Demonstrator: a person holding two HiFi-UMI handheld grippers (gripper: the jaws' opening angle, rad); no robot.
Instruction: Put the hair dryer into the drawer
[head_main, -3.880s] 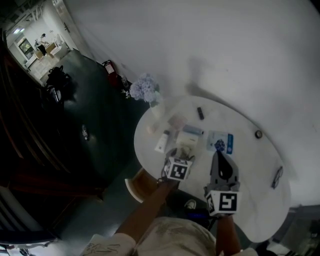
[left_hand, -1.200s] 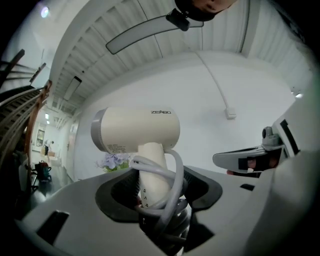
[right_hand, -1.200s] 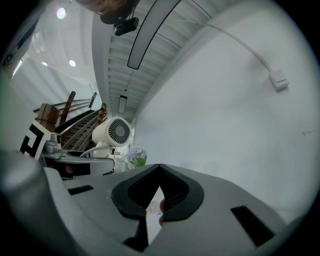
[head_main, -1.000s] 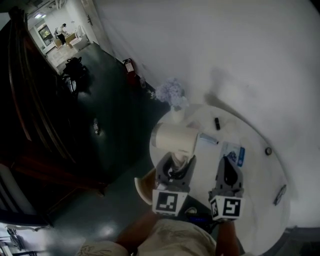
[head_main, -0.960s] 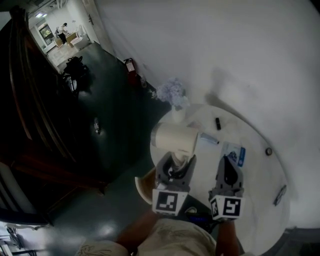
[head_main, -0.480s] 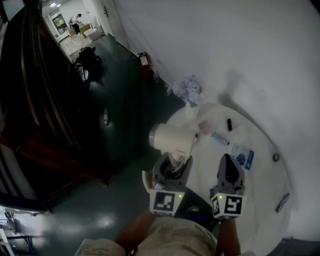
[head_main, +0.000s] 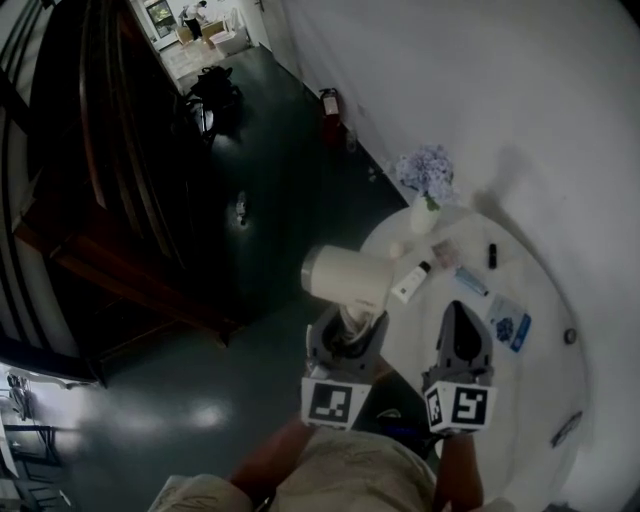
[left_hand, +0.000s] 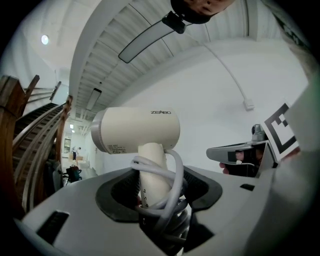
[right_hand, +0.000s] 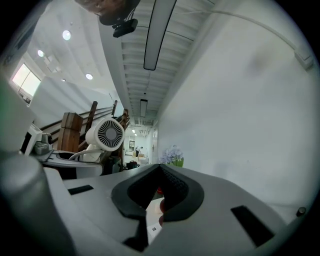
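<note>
1. Both forearms reach forward from the bottom of the head view, side by side. Each holds its gripper about level, with the marker cube facing up toward the camera.
2. The left gripper (head_main: 346, 328) is clamped on the handle of the hair dryer (head_main: 345, 277). In the left gripper view, its jaws stand partly apart with the cream handle upright between them. The grey cord (left_hand: 172, 185) is looped round that handle inside the grip.
3. The hair dryer's barrel lies crosswise above the jaws. It hangs over the dark floor (head_main: 270, 200), just off the edge of the round white tabletop (head_main: 545, 390).
4. The right gripper (head_main: 458, 312) has its jaws together and holds nothing. It is poised over the near part of the tabletop, beside the left gripper.
5. Farther out on the tabletop stand a vase of pale blue flowers (head_main: 425, 172), a white bottle (head_main: 410, 283) lying on its side and a blue-and-white packet (head_main: 510, 326).
6. Dark wooden stairs (head_main: 90, 200) rise at the left.
7. The hands themselves are hidden under the cubes. The bottom of the handle is lost inside the gripper. The tabletop is cut off at the right and lower edges, and the other small items on it are too small to name.
</note>
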